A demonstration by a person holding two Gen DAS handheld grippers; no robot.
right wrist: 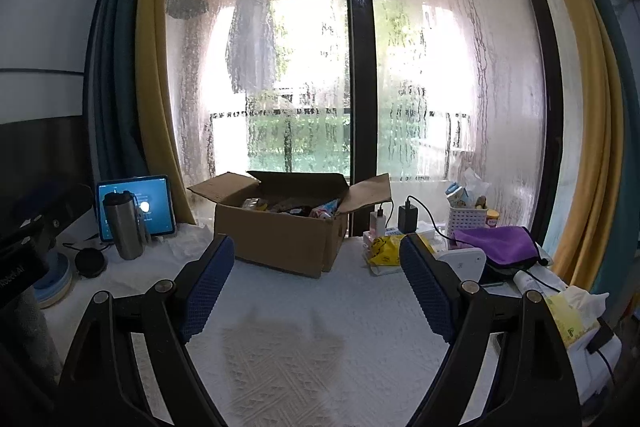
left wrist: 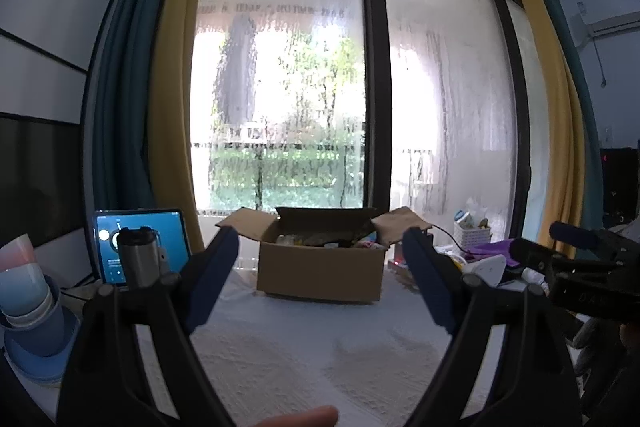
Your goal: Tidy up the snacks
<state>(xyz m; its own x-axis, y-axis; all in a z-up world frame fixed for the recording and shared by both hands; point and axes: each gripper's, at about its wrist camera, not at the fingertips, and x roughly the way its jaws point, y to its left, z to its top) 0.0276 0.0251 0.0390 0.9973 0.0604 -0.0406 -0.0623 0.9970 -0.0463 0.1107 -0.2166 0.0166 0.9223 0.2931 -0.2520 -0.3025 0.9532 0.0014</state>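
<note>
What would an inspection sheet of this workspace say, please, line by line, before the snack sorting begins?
Surface: table under a white textured cloth; the middle is bare.
Job's things: open cardboard box at the back, flaps up, snack packets inside.
Clutter: steel tumbler and tablet on the left; white basket, purple pouch, yellow packet and tissue pack on the right.
Grippers: left tool open, holding nothing; right tool open, holding nothing.
Cables: black charger with its cable running right, behind the pouch.
Surroundings: wet window, yellow curtains at both sides.
</note>
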